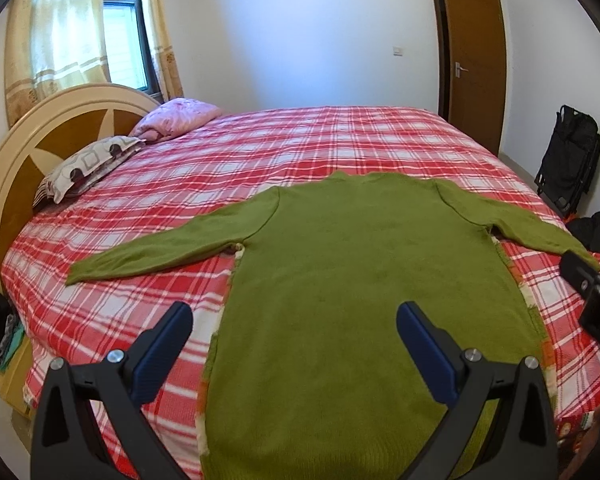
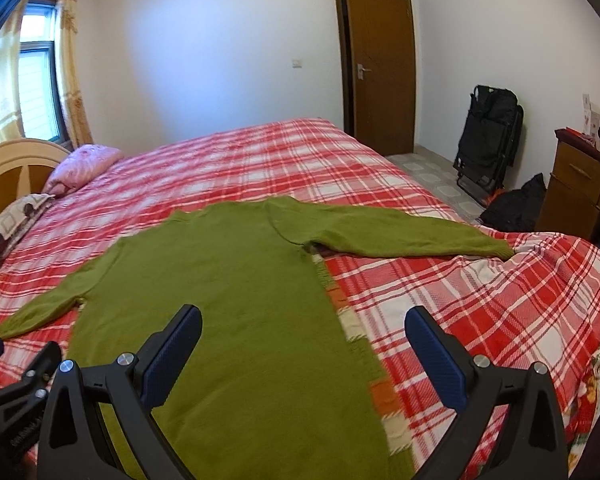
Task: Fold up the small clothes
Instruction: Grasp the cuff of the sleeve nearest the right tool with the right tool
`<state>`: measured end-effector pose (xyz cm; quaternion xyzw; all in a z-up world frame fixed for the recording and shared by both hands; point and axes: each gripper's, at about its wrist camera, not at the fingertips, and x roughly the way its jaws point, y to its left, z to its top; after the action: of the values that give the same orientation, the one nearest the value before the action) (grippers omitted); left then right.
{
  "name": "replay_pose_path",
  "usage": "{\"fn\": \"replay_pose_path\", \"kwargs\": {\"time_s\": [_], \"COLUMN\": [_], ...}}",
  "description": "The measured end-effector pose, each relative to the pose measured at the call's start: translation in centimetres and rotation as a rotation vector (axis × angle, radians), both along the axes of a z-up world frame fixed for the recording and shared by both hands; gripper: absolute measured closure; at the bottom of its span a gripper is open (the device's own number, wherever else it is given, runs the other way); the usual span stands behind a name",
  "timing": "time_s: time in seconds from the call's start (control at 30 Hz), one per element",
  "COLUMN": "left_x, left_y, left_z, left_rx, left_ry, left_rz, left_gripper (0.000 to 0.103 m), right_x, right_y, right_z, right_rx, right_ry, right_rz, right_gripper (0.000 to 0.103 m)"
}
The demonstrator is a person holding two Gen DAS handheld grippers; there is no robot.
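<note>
- The bed (image 1: 340,140) is big, with a red and white check cover. It holds everything here.
- The green sweater (image 1: 360,280) lies flat on the bed, spread out. Its long way runs from the hem, close to the claws, up to the neck, far from them. No fold shows in it yet.
- The left sleeve (image 1: 152,252) sticks out to the left side. The right sleeve (image 2: 400,232) sticks out to the right side, and its cuff lies near the bed's edge.
- The left claw (image 1: 294,320) hangs over the left part of the hem. Its two fingers are wide apart and hold nothing.
- The right claw (image 2: 302,328) hangs over the right edge of the sweater, near the hem. Its fingers are wide apart too, with nothing in them.
- Each sleeve lies ahead of its own claw and out to the side. I think the left claw is nearer the left sleeve, and the right claw nearer the right sleeve.
- I see no words or labels on the sweater or on the claws.
</note>
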<state>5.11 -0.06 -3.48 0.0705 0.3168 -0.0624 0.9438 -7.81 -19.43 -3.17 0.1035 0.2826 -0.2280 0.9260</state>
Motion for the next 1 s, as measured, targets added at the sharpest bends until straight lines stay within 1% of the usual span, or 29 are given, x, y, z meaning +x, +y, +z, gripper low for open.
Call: {"fn": "replay_pose_path", "kwargs": {"time_s": [0.23,0.4,0.47,0.5,0.57,0.63,0.67,0.7,0.8,0.93,1.0], "left_x": [4.1,6.0,6.6,6.9,7.7,8.4,8.7,8.9,9.6,10.5,10.9], "left_y": [-1.7,-2.9,-3.4,-3.6,-4.0,-4.1,-4.1,-4.0,-3.8,-3.6,-3.7], "left_z": [-1.3,-2.1,-2.3,-2.5,-2.8,-3.0,-3.2,-3.3,-3.8,-4.2,-4.4], "left_rx": [0.034,0.029,0.024,0.02,0.014,0.015,0.015,0.015,0.024,0.016,0.016], "left_ry": [0.043,0.061,0.059,0.061,0.072,0.084,0.09,0.093,0.107,0.125,0.131], "left_rz": [-0.025,-0.046,-0.059,-0.065,-0.071,-0.067,-0.06,-0.055,-0.041,-0.019,-0.011], "left_gripper": [0.0,0.0,0.0,0.0,0.0,0.0,0.0,0.0,0.0,0.0,0.0], "right_x": [3.3,4.9,5.4,5.7,5.9,5.5,5.3,4.9,3.8,3.6,3.9], "right_y": [-4.3,-7.1,-8.5,-9.8,-12.4,-16.3,-18.3,-21.2,-26.5,-30.1,-31.5], "right_z": [-1.4,-1.8,-2.1,-2.5,-3.3,-4.3,-4.9,-5.8,-7.9,-9.8,-10.2], "right_rx": [-0.012,-0.037,-0.023,0.015,0.09,0.216,0.285,0.38,0.518,0.537,0.529], "right_ry": [0.066,0.074,0.061,0.053,0.049,0.018,0.002,-0.011,-0.021,0.009,-0.008], "right_rz": [-0.082,-0.135,-0.123,-0.113,-0.153,-0.2,-0.23,-0.281,-0.424,-0.534,-0.562], "right_gripper": [0.001,0.001,0.001,0.002,0.003,0.02,0.033,0.036,0.036,0.036,0.036]}}
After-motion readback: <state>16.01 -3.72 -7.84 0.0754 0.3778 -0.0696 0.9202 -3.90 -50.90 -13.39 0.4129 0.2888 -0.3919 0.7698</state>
